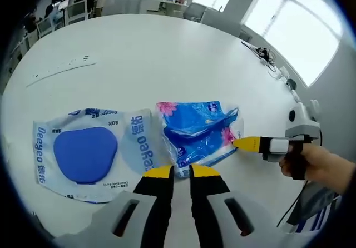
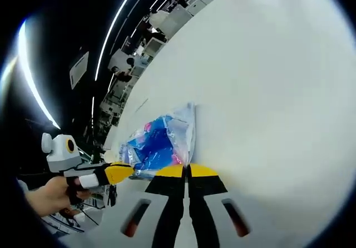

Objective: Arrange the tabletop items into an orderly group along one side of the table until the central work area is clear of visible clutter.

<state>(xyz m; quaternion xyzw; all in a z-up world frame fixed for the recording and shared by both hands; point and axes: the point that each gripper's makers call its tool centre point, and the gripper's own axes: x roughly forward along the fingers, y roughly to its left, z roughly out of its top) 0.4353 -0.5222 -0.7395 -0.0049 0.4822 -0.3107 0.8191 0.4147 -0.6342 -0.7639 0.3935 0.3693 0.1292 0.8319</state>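
A blue and pink tissue packet [image 1: 194, 130] lies on the white table [image 1: 144, 59], crumpled, just right of a flat white wipes pack with a blue lid [image 1: 83, 153]. My left gripper [image 1: 181, 173] stands at the packet's near edge, its jaws nearly together with the plastic rim between them. My right gripper [image 1: 240, 143] comes in from the right, held by a hand, its yellow tip on the packet's pink corner. In the right gripper view my right gripper [image 2: 186, 171] is shut on the clear flap of the tissue packet [image 2: 153, 145], and the left gripper [image 2: 123, 172] touches its other side.
A thin white strip [image 1: 61, 70] lies far off on the table at the left. Cables and small devices [image 1: 267, 56] sit along the far right edge by the window. Chairs and desks stand beyond the table.
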